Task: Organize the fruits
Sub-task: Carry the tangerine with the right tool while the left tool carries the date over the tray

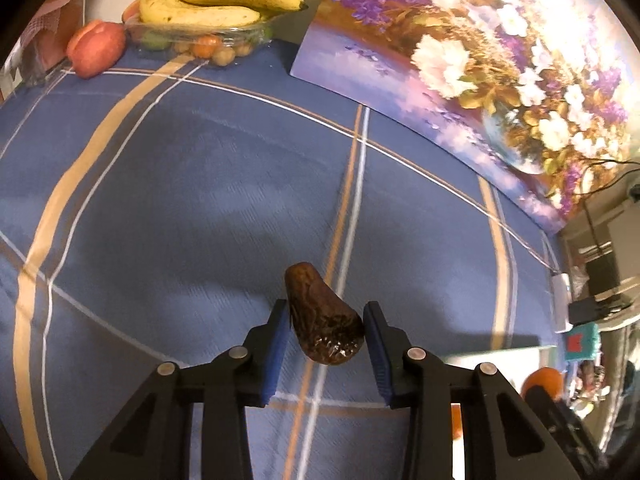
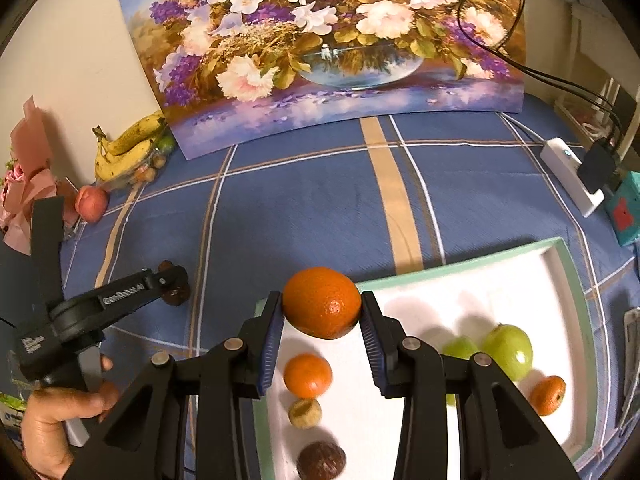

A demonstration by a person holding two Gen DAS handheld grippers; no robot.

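My left gripper [image 1: 325,318] is shut on a dark brown avocado [image 1: 324,320], held above the blue plaid cloth; it also shows in the right wrist view [image 2: 176,282]. My right gripper [image 2: 322,312] is shut on a large orange [image 2: 322,302] over the near left corner of a white tray [image 2: 460,304]. In the tray lie a small mandarin [image 2: 307,375], a tan round fruit [image 2: 305,413], a dark brown round fruit [image 2: 321,460], two green apples [image 2: 509,350] and another mandarin [image 2: 549,395].
A clear tub with bananas [image 1: 216,2] and small fruits stands at the far corner by the wall, a red apple [image 1: 95,48] beside it. A flower painting [image 2: 328,40] leans on the wall. A white power strip [image 2: 572,176] with cables lies at the right edge.
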